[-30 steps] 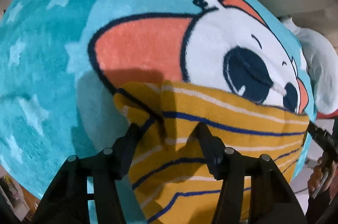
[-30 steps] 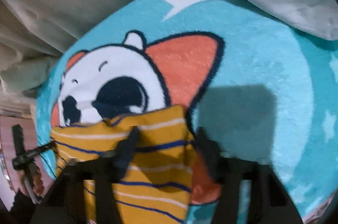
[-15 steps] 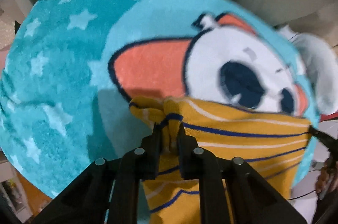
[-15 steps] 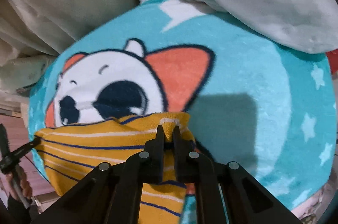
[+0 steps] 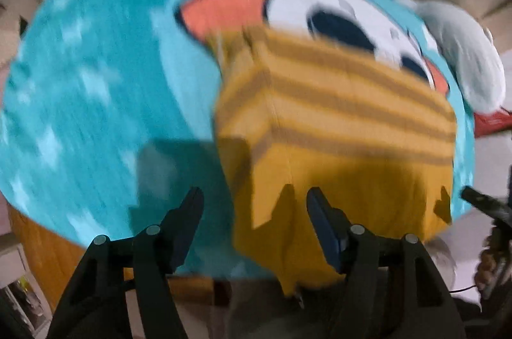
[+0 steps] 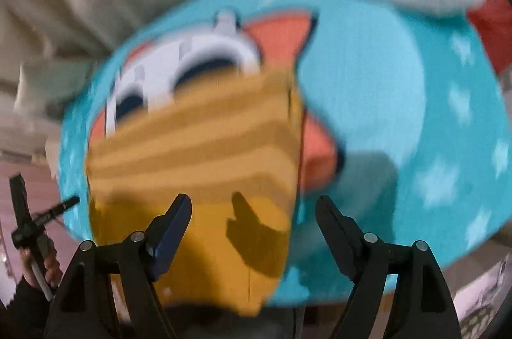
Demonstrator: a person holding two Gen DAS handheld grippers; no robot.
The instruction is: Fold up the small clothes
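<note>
Both jaws released | striped yellow garment [image 5: 336,127] folded | fleecy blanket [image 5: 96,83]

The folded garment [image 5: 336,127] lies on the blanket [image 5: 96,89], at its near edge, with its nearest part hanging over that edge. In the left wrist view it sits right of the blanket's middle. A bundle of cloth [image 5: 464,57] rests on the blanket's far right corner, behind and right of the garment, apart from it.

Both the left gripper [image 5: 252,201] and right gripper [image 6: 252,207] now gape apart, releasing the striped yellow garment [image 5: 336,127], which lies folded ahead of them.
</note>
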